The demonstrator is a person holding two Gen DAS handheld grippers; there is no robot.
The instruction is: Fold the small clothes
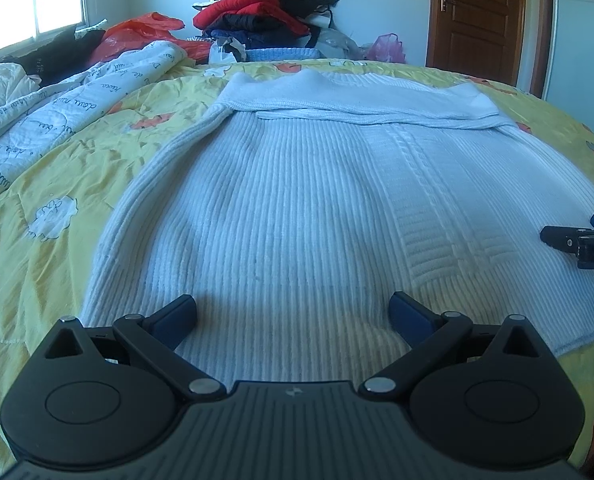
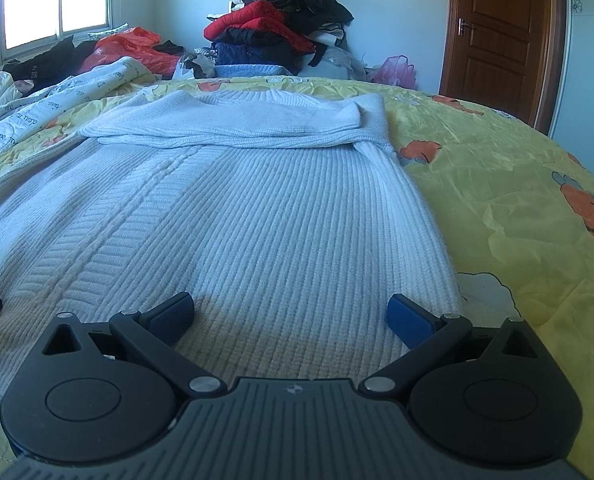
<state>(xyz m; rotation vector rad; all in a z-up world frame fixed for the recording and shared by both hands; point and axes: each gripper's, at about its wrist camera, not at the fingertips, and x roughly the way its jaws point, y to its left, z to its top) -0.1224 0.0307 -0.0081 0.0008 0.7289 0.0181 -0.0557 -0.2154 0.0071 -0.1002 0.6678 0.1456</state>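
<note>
The sweater (image 1: 297,200) fills mid-frame on the bed (image 1: 37,240), sleeves folded across its top. Both my left gripper (image 1: 293,316) and right gripper (image 2: 291,314) gape wide, empty. Soft, floppy knit; I'd pinch the near hem corners.

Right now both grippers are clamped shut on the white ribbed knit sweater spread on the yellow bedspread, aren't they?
Not quite. Both wrist views show the left gripper and right gripper with jaws wide open, gripping nothing. The white ribbed knit sweater does lie spread on the yellow bedspread.
</note>
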